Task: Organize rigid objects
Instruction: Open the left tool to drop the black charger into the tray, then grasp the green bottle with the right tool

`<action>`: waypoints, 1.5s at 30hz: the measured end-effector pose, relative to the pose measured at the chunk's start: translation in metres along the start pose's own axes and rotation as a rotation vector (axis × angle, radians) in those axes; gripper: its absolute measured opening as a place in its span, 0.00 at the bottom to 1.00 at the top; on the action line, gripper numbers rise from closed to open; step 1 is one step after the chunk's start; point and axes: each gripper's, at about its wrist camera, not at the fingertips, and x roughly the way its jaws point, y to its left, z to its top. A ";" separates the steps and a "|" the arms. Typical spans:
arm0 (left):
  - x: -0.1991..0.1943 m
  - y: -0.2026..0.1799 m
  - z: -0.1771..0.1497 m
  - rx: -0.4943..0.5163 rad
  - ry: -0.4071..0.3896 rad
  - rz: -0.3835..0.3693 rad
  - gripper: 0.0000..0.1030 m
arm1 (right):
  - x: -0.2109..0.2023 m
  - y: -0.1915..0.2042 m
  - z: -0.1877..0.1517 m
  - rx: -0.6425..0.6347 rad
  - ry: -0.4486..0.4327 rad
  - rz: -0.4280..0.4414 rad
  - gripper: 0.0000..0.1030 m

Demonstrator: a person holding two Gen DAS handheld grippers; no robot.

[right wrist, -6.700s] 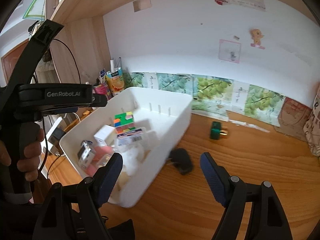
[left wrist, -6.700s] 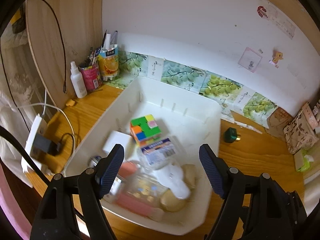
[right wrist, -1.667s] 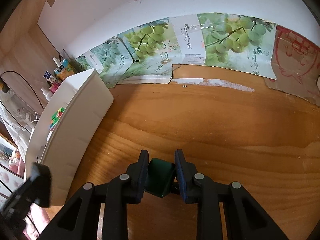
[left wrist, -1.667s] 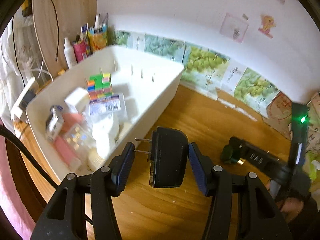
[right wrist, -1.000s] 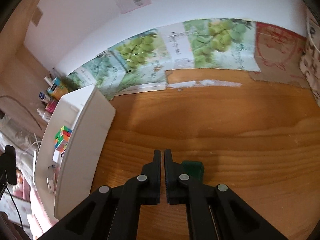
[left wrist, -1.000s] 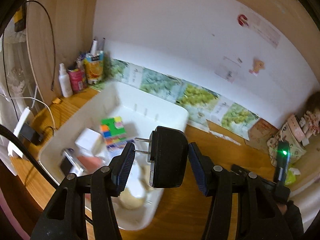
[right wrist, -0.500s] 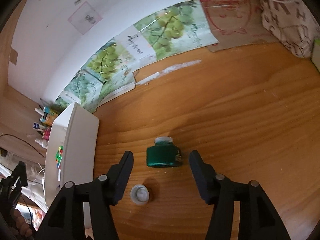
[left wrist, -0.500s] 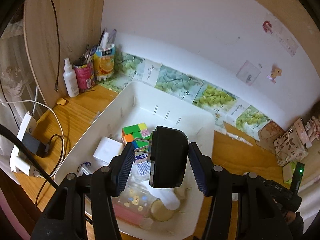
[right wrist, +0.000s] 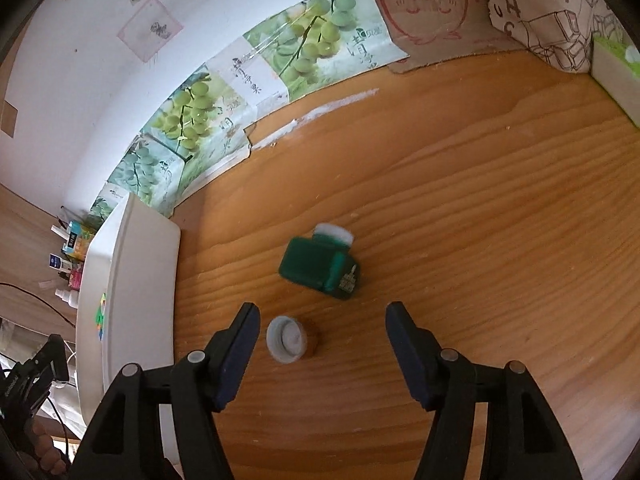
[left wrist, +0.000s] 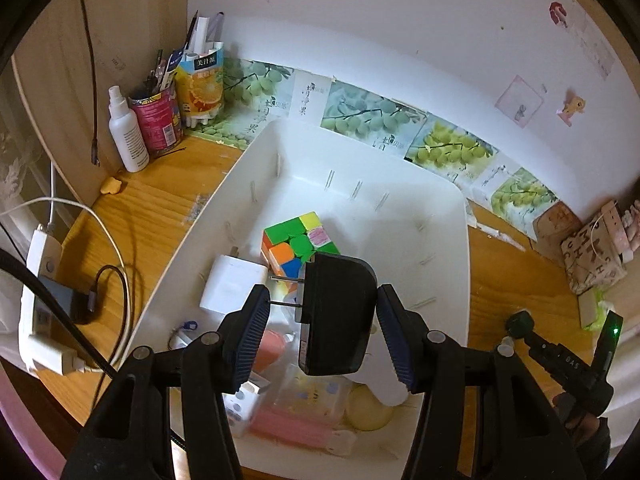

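Observation:
My left gripper (left wrist: 322, 332) is shut on a black plug adapter (left wrist: 336, 312) and holds it above the white bin (left wrist: 452, 208). The bin holds a colourful puzzle cube (left wrist: 298, 242), a white charger (left wrist: 232, 288), pink items and several small things. My right gripper (right wrist: 320, 348) is open and empty above the wooden desk. A dark green bottle (right wrist: 318, 268) lies on its side just beyond the fingers. Its white cap (right wrist: 287, 338) lies loose by the left finger. The bin's edge (right wrist: 132, 280) shows at left.
Pen cups (left wrist: 158, 120), a juice carton (left wrist: 200, 84) and a spray bottle (left wrist: 126, 136) stand in the back left corner. A power strip with cables (left wrist: 40, 292) lies left of the bin. A patterned bag (right wrist: 540, 8) sits at the far right.
My left gripper carried the adapter from the desk to above the bin. My right gripper lost the green bottle, opened and pulled back; the bottle now lies with its cap off.

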 end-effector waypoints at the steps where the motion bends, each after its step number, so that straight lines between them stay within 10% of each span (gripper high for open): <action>1: 0.001 0.002 0.001 0.005 0.006 -0.001 0.57 | 0.001 0.002 -0.001 0.003 -0.003 0.001 0.64; 26: 0.004 0.019 -0.001 0.086 0.033 -0.058 0.75 | 0.024 0.050 -0.028 -0.116 0.013 -0.154 0.64; 45: -0.017 -0.092 -0.035 0.442 0.021 -0.246 0.75 | 0.023 0.015 0.010 -0.028 -0.060 -0.109 0.64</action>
